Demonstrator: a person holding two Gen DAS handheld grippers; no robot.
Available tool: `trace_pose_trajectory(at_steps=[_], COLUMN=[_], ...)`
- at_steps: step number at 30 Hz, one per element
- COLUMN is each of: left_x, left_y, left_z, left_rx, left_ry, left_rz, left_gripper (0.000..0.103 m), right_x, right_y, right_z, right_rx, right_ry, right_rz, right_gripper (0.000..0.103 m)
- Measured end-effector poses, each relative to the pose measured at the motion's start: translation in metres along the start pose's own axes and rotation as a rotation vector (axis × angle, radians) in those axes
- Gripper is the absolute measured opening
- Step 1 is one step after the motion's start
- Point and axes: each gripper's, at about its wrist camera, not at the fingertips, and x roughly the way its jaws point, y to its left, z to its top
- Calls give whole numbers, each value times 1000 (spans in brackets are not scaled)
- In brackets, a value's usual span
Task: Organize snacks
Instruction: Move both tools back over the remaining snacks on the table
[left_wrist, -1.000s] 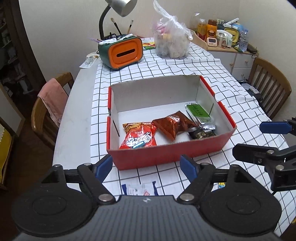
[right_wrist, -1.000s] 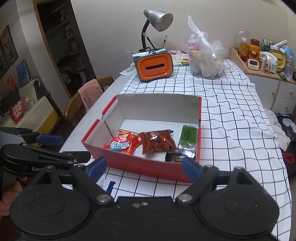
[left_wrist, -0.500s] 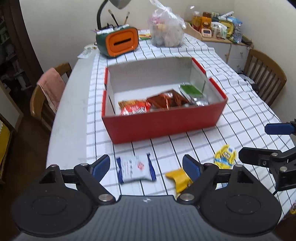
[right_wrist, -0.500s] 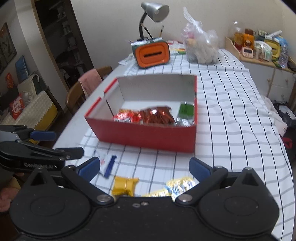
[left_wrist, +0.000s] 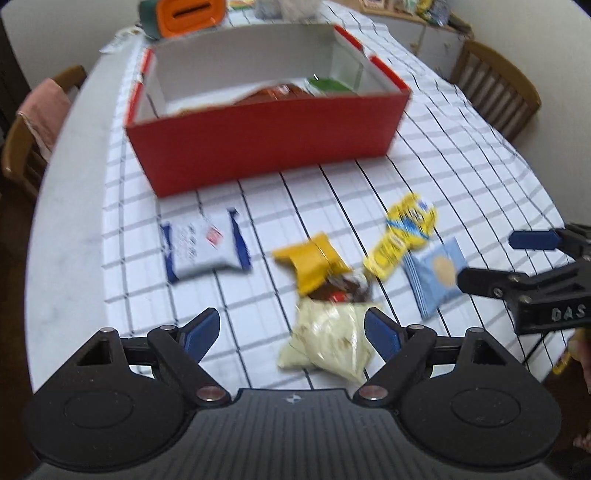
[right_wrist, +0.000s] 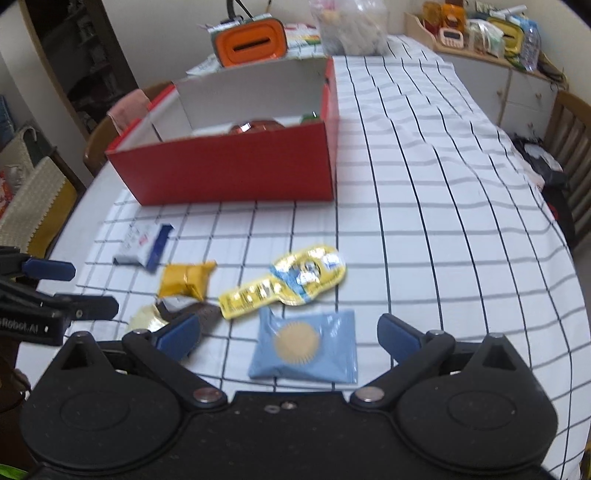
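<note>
A red box (left_wrist: 266, 136) (right_wrist: 229, 170) holds a few snack packs at the back. In front of it lie loose snacks on the checked cloth: a white-and-blue pack (left_wrist: 203, 249) (right_wrist: 142, 243), an orange pack (left_wrist: 314, 260) (right_wrist: 186, 278), a yellow pouch (left_wrist: 404, 234) (right_wrist: 288, 282), a light blue cookie pack (left_wrist: 437, 271) (right_wrist: 304, 345), a pale clear bag (left_wrist: 330, 338) and a dark wrapper (left_wrist: 343, 288). My left gripper (left_wrist: 291, 330) is open above the pale bag. My right gripper (right_wrist: 288, 336) is open above the light blue pack.
An orange-and-green organiser (right_wrist: 251, 42) and a clear plastic bag (right_wrist: 351, 29) stand at the table's far end. Wooden chairs stand at the left (left_wrist: 22, 140) and right (left_wrist: 495, 88). A cabinet with bottles (right_wrist: 491, 33) is at the far right.
Both grippers have pulled back from the box and tilted down toward the table's near edge. The loose snacks in front of the box have come into view. Both stay open.
</note>
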Motion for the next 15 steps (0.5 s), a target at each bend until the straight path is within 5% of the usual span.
trace_pose_trajectory(at_steps=[6,15], left_x=[21,47], left_y=[-9,8], left_z=[-9,-1], left_rx=[41,-27], left_ry=[67,141], left_rz=[-41,-111], left_gripper=[86,86], right_x=[19,43], right_y=[-2,-3], right_z=[-12,-20], right_rx=[-17,-20], right_ry=[45,93], right_rz=[-27,-44], right_gripper=[100,97])
